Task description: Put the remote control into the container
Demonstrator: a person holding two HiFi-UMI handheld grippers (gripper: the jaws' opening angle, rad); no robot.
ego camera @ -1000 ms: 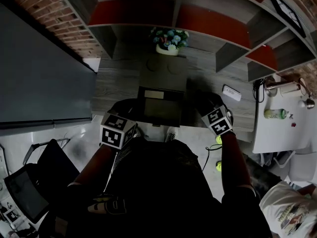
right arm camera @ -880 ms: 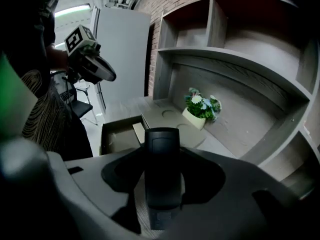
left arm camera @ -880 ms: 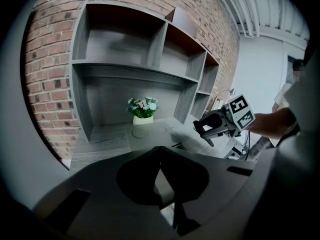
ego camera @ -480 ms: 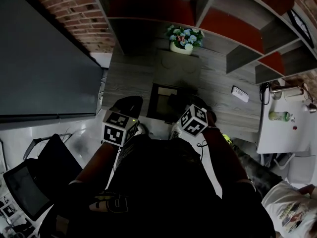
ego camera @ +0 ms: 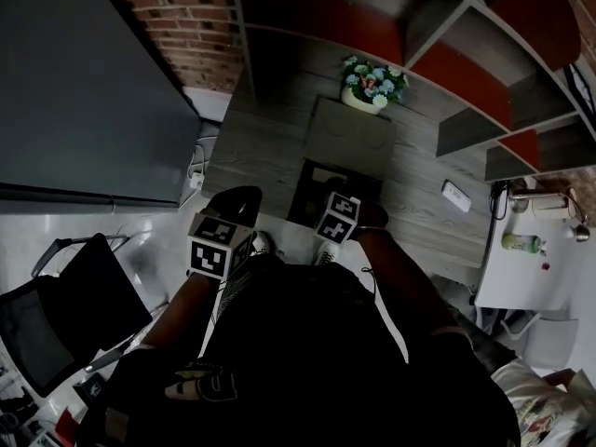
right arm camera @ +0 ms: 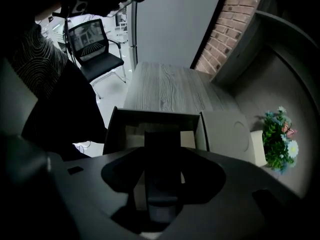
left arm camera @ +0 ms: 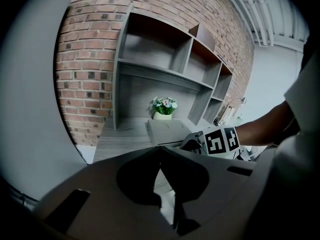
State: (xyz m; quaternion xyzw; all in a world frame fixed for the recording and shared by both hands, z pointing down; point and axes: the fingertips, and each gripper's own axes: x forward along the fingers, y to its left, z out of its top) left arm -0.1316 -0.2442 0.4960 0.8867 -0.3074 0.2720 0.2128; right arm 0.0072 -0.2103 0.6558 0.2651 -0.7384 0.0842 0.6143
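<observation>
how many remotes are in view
2. A dark remote is gripped in the right gripper above the open container. What looks like a small white remote lies on the table, further right. The container's inside is partly hidden.

No legible text, views perhaps too dim

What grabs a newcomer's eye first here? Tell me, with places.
First, the right tool at the middle of the table's near edge, gripping a dark remote control over the open grey container, whose lid lies flipped back behind it. Next, the pot of blue and white flowers at the back of the table, under the shelves. The left tool hangs shut and empty at the near-left edge.
</observation>
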